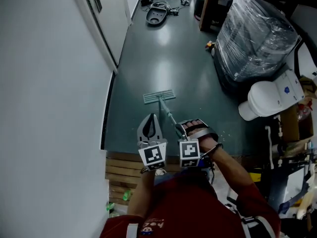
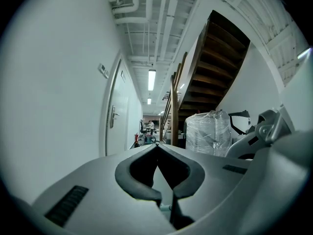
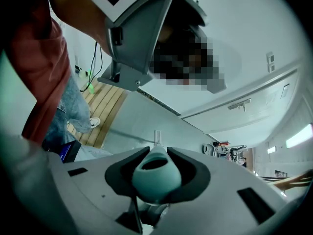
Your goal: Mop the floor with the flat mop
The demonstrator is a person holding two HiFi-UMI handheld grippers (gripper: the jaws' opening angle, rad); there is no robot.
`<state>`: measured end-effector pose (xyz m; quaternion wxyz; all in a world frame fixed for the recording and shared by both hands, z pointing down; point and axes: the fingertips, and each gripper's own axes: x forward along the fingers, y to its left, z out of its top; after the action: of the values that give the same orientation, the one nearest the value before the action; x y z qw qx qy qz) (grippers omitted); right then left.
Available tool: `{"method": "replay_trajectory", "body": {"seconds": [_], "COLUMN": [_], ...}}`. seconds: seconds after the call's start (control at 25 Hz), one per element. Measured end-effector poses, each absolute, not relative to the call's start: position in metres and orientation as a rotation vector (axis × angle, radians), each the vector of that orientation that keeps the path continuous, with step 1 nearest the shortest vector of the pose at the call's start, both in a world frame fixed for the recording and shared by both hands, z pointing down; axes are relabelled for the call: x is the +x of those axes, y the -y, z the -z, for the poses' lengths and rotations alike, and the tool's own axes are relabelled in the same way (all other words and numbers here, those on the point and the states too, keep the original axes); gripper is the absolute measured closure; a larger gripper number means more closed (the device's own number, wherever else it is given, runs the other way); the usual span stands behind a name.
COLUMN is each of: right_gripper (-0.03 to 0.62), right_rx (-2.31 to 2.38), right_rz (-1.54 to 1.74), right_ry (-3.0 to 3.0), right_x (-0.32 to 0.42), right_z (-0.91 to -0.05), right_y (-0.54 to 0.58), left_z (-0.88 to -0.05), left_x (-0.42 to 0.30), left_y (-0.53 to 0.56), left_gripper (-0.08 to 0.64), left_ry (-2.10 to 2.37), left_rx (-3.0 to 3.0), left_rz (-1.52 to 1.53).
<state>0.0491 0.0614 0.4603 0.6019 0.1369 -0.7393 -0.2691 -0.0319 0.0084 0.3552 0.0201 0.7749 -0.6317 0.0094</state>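
The flat mop's head lies flat on the dark green floor, a little ahead of me. Its thin handle slants back to my right gripper, which is shut on the handle's teal end. Looking down the pole in the right gripper view, the mop head shows small on the floor. My left gripper hangs just left of the handle, apart from it. In the left gripper view its jaws meet at the tips with nothing between them.
A white wall with a door runs along the left. A plastic-wrapped bulky load and a white rounded unit stand at the right. Wooden decking lies under my feet. Tools and clutter sit at the corridor's far end.
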Motion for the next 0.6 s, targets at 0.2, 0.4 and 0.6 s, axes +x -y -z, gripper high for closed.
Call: {"method": "replay_trajectory", "body": {"seconds": [0.2, 0.4, 0.6], "right_gripper": [0.472, 0.472, 0.472], "right_rx": [0.319, 0.325, 0.331], "right_rz": [0.627, 0.633, 0.622], "right_ry": [1.717, 1.720, 1.719], "right_x": [0.050, 0.050, 0.047], "right_z": [-0.458, -0.461, -0.466], "right_y": [-0.056, -0.047, -0.033], "left_z": [-0.354, -0.359, -0.364], "left_x": [-0.033, -0.034, -0.039], "left_y": [-0.001, 0.009, 0.023], "left_gripper": [0.545, 0.545, 0.545], "left_ry": [1.958, 1.963, 1.971], "left_rx": [2.389, 2.387, 2.388], "left_rz": [-0.029, -0.043, -0.069]}}
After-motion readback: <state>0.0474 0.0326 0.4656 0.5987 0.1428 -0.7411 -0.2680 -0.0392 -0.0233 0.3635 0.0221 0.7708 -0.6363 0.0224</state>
